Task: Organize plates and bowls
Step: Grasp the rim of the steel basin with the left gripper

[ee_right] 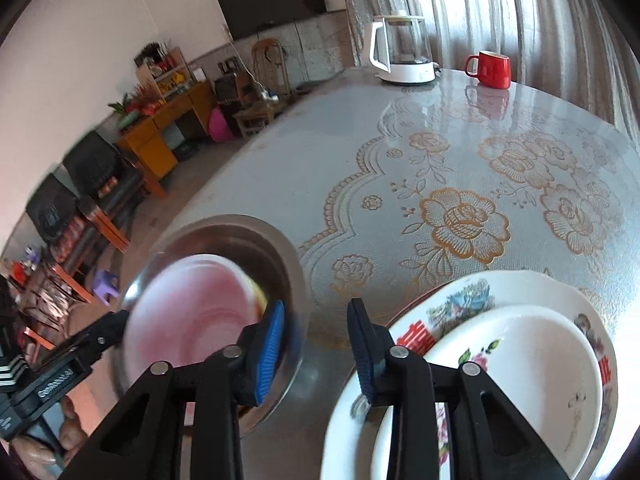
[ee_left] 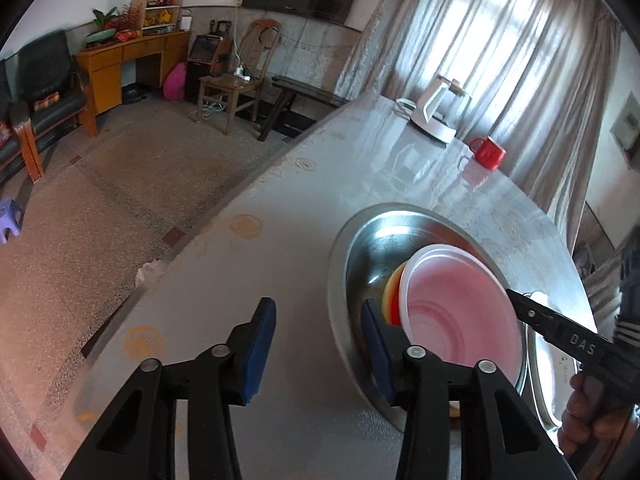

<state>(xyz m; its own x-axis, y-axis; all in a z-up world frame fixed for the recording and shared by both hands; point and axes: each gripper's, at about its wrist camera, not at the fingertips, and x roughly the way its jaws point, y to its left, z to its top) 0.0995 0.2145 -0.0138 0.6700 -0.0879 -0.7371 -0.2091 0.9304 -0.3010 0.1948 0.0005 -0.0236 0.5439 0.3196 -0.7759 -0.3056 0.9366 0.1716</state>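
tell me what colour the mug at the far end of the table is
Red; the mug shows best in the right wrist view, beside the kettle.

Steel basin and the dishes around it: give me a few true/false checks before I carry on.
1. A pink plastic bowl sits inside the steel basin. True.
2. The red mug stands inside the basin. False: it stands on the table near the kettle, far from the basin.
3. A plain white dish lies on the flowered plate. True.
4. The right gripper is clamped on the flowered plate. False: its jaws are apart with nothing pressed between them.
5. The left gripper holds the pink bowl. False: its pads straddle the basin's rim without pinching it.
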